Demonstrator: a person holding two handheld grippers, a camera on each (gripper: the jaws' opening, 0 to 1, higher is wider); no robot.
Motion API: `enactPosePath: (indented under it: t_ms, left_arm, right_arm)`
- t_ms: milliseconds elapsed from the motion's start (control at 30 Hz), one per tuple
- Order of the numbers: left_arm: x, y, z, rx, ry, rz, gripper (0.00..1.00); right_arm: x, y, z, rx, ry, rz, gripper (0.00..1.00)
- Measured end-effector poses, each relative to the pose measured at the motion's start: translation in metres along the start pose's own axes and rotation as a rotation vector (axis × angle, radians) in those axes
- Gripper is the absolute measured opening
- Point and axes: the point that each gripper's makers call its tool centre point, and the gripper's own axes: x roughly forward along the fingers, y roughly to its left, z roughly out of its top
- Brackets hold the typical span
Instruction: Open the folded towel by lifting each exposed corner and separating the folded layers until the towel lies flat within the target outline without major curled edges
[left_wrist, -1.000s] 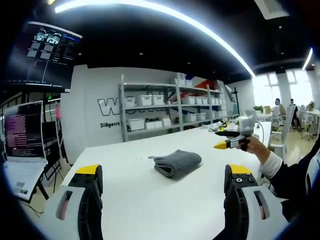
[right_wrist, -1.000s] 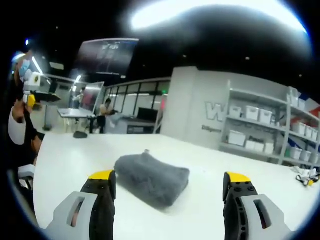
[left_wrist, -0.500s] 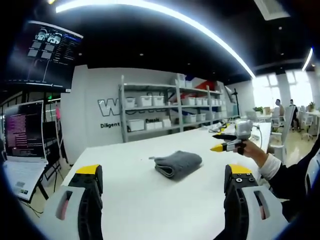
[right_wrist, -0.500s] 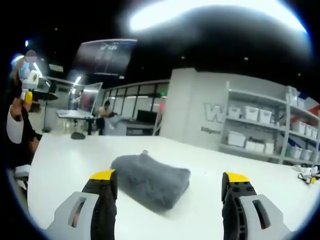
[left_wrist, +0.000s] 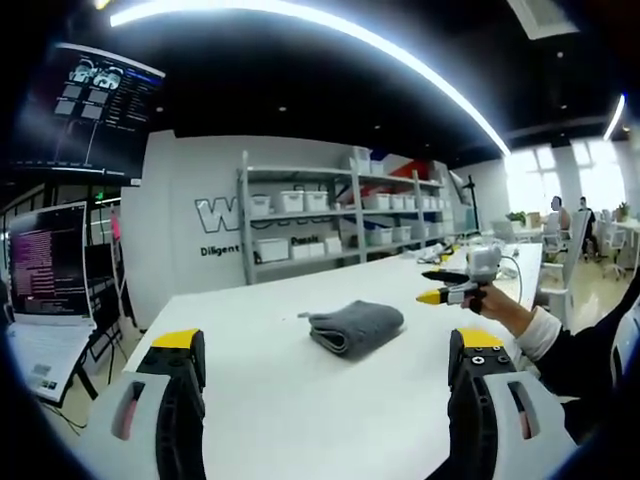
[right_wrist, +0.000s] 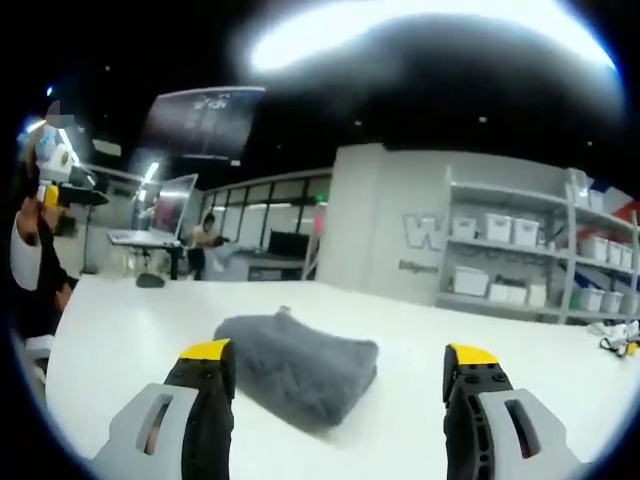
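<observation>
The towel (left_wrist: 355, 327) lies folded, a grey bundle on the white table (left_wrist: 300, 400), just above centre in the left gripper view; in the right gripper view the towel (right_wrist: 295, 365) sits between that view's 2 jaws, nearer the 9 o'clock one, its near edge blurred.

The left hand-held gripper (left_wrist: 325, 360) has its 2 yellow-tipped jaws spread wide, with bare table between them, well short of the towel; it holds nothing.

The right hand-held gripper (right_wrist: 340, 368) is likewise spread, jaws apart at either side of the towel and touching nothing; in the left gripper view the right hand-held gripper (left_wrist: 445, 287) shows at 3 o'clock of the towel, held in a hand (left_wrist: 495, 305) above the table, its yellow tips apart and pointing toward 9 o'clock.

At 9 o'clock in the left gripper view stands a monitor (left_wrist: 45, 260) with lines of text; behind the table, at 12 o'clock, shelves (left_wrist: 340, 215) carry white bins; a large screen (left_wrist: 95, 100) hangs at 10 o'clock.
</observation>
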Motion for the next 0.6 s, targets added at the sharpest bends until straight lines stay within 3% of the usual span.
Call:
enactPosePath:
  t_ms: [600]
  left_arm:
    - [0.004,-0.003,-0.003,0.003,0.006,-0.008,1.00]
  right_arm:
    - [0.006,0.000,-0.010,-0.001,0.006,0.000,0.87]
